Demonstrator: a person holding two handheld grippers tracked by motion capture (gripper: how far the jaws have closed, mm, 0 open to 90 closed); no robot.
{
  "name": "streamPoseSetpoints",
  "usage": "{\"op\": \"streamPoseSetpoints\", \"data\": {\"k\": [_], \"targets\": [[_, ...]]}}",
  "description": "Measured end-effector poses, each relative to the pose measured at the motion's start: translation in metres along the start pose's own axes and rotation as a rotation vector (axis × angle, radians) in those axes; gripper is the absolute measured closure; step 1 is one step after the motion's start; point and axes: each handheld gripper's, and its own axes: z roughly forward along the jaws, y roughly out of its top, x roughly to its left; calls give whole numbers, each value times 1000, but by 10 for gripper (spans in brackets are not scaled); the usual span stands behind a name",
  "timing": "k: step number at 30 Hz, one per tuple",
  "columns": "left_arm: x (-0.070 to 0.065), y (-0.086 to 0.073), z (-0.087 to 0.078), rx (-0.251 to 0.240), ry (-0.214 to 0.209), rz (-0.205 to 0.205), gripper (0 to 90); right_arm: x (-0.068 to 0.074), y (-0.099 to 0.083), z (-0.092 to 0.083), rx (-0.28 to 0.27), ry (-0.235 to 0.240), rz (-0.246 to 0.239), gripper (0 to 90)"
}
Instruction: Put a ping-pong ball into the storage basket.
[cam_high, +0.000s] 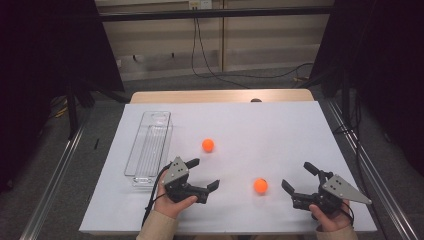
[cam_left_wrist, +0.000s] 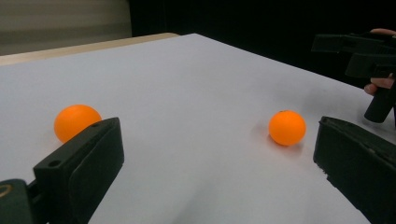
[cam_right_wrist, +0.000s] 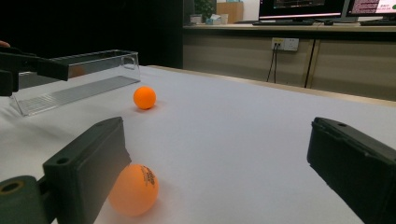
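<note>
White-topped table (cam_high: 300, 120), grey floor (cam_high: 240, 82), wood-panelled wall (cam_high: 260, 40) with socket (cam_high: 200, 4), dark curtains (cam_high: 45, 75) either side

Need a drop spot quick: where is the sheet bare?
Bare: the far right part of the sheet, beyond the near ball, and the strip between tray and far edge. Crowded: the near edge, with left gripper, near ball, right gripper.

Small dark print on the nearer orange ball (cam_right_wrist: 134, 189), too blurred to read
</note>
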Motion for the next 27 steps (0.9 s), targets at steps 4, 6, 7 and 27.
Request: {"op": "streamPoseSetpoints", "data": {"k": [4,6,7,27], "targets": [[-2,0,3,6,-7,-1,17,0,0,0,-1,-1,0,40],[-2,0,5,9,-13,3,18,0,0,0,-1,-1,-3,40],[-3,0,5,12,-14,1,18,0,0,0,0,-2,-3,40],[-9,3,21,45,-44,15,21,0,0,1,-2,-2,-3,40]]}}
